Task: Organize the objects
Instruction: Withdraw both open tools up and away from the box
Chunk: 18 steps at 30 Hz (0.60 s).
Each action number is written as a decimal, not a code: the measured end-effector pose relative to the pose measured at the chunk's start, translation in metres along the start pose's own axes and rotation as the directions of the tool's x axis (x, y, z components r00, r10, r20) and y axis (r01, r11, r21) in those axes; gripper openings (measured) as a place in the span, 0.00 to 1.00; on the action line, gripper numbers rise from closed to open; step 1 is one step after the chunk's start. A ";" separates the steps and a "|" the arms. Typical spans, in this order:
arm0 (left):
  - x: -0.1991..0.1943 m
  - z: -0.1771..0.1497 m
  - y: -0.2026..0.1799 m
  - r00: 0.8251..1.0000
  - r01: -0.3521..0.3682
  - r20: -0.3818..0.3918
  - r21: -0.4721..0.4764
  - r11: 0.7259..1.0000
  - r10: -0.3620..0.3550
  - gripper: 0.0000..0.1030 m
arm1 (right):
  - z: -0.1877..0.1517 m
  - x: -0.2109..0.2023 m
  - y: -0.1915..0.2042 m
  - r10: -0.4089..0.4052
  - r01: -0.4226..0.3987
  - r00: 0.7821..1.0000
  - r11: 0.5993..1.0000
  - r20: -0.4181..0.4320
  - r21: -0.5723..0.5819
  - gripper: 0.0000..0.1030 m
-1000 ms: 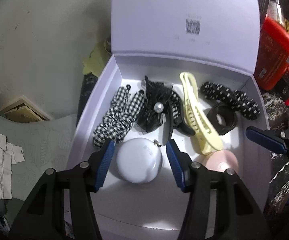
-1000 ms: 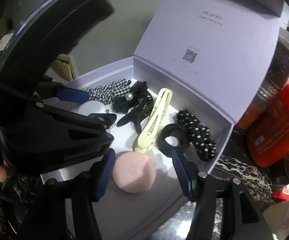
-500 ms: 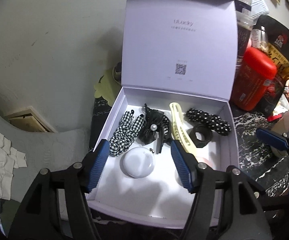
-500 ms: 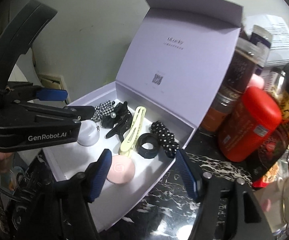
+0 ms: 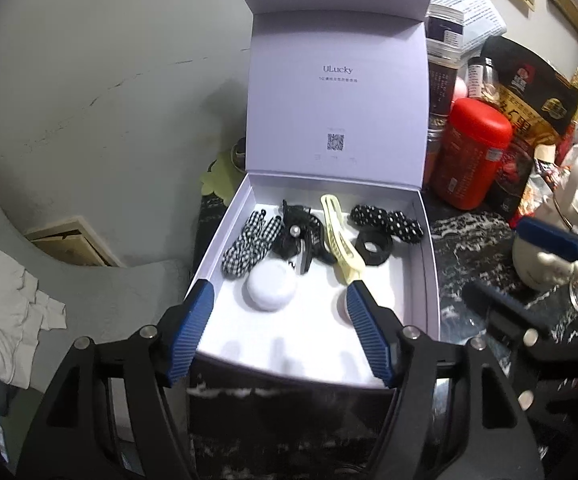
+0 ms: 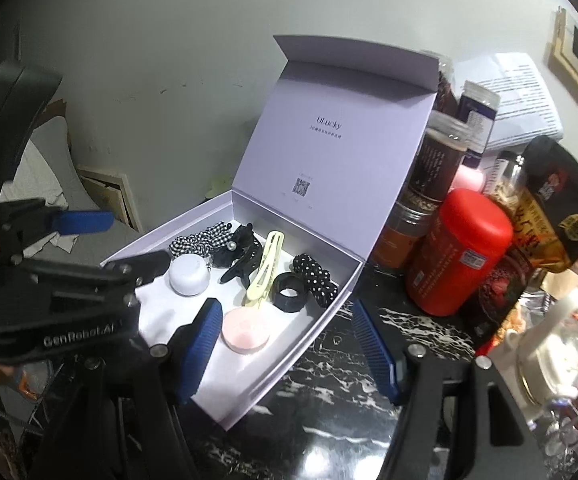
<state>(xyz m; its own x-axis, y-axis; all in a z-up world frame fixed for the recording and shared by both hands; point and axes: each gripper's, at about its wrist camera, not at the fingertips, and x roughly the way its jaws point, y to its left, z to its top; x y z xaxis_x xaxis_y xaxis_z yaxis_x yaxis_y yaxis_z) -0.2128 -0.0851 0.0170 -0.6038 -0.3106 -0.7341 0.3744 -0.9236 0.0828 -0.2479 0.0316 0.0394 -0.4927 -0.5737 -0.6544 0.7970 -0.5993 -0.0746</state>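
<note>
An open lavender box (image 5: 429, 264) with its lid (image 5: 337, 92) standing up holds a checked scrunchie (image 5: 251, 246), a black bow clip (image 5: 299, 236), a yellow clip (image 5: 339, 240), a black ring (image 5: 373, 246), a dotted scrunchie (image 5: 385, 220), a white round case (image 5: 269, 292) and a pink round case (image 6: 245, 330). My left gripper (image 5: 277, 287) hovers above the box's near edge, its jaws opening, with nothing between them. My right gripper (image 6: 285, 305) stands open and empty over the box's near right corner. In the left wrist view a finger partly hides the pink case.
A red canister (image 6: 459, 252), jars, a dark snack bag (image 6: 557, 200) and a white ceramic figure (image 6: 557, 332) crowd the black marble top (image 6: 349, 420) right of the box. A grey wall stands behind. White cloth (image 5: 5, 312) lies low at the left.
Both grippers have drawn back and upward from the box, and their jaws have widened. The white and pink cases stay lying in the box.
</note>
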 end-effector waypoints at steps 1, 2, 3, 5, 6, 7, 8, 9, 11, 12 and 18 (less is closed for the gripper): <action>-0.007 -0.003 0.001 1.000 0.001 0.002 -0.005 1.000 -0.001 0.66 | -0.001 -0.006 0.001 -0.003 0.003 1.000 1.000 0.004 0.001 0.67; -0.012 -0.004 0.002 1.000 0.003 0.005 -0.012 1.000 -0.003 0.66 | -0.002 -0.009 0.003 -0.008 0.008 1.000 1.000 0.005 0.001 0.67; -0.015 -0.005 0.003 1.000 0.003 0.008 -0.018 1.000 -0.003 0.66 | -0.003 -0.012 0.004 -0.013 0.013 1.000 1.000 0.008 0.003 0.67; -0.025 -0.010 0.005 1.000 -0.009 0.015 -0.026 1.000 0.010 0.67 | -0.006 -0.022 0.007 -0.019 0.019 1.000 1.000 0.015 0.006 0.67; -0.031 -0.012 0.005 1.000 -0.016 0.020 -0.027 1.000 0.017 0.70 | -0.008 -0.027 0.008 -0.021 0.021 1.000 1.000 0.018 0.007 0.68; -0.036 -0.014 0.006 0.999 -0.023 0.025 -0.025 0.999 0.024 0.71 | -0.010 -0.034 0.010 -0.026 0.026 0.999 1.000 0.021 0.008 0.68; -0.043 -0.017 0.007 0.999 -0.028 0.032 -0.022 0.999 0.029 0.72 | -0.011 -0.038 0.011 -0.031 0.031 0.999 0.999 0.024 0.008 0.68; -0.049 -0.019 0.007 0.999 -0.030 0.037 -0.021 0.999 0.031 0.73 | -0.013 -0.044 0.013 -0.036 0.035 0.999 0.999 0.028 0.009 0.68; -0.060 -0.025 0.007 0.999 -0.027 0.046 -0.022 0.999 0.028 0.74 | -0.015 -0.056 0.015 -0.039 0.038 0.998 0.999 0.041 0.012 0.68; -0.066 -0.028 0.008 0.998 -0.024 0.050 -0.028 0.999 0.026 0.75 | -0.016 -0.061 0.017 -0.040 0.039 0.998 0.999 0.051 0.014 0.68; -0.094 -0.042 0.006 0.997 -0.016 0.073 -0.021 1.000 0.017 0.76 | -0.024 -0.096 0.025 -0.045 0.044 0.995 0.999 0.091 0.016 0.68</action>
<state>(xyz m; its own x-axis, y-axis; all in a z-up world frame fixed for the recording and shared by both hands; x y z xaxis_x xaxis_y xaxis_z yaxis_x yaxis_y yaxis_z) -0.1243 -0.0523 0.0584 -0.6473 -0.3419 -0.6813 0.3984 -0.9137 0.0800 -0.1726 0.0854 0.0820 -0.5575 -0.5944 -0.5795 0.7690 -0.6327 -0.0910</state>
